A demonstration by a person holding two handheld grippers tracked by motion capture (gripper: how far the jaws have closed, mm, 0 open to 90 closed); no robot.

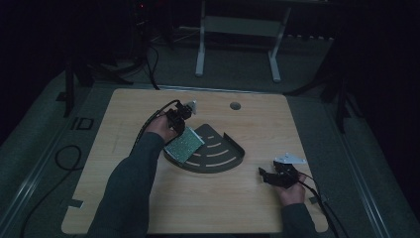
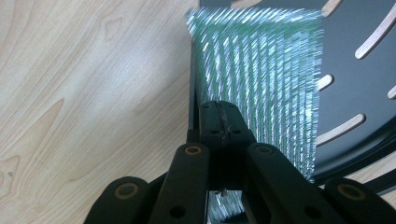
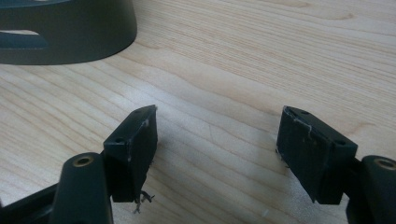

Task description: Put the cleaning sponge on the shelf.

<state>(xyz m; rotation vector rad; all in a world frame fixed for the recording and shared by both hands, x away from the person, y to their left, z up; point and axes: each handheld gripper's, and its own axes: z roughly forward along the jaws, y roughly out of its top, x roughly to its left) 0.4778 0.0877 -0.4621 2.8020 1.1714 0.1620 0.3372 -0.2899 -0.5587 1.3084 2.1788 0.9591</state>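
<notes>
Holding one green circuit board [image 1: 184,144] tilted over the dark slotted tray [image 1: 225,159].
The left gripper [image 1: 181,122] has its fingers clamped on the board's upper edge, long axis slanting down toward the person. One right gripper [image 1: 267,177] rests on the worktop [image 1: 257,119], fingers spread apart around nothing.
</notes>
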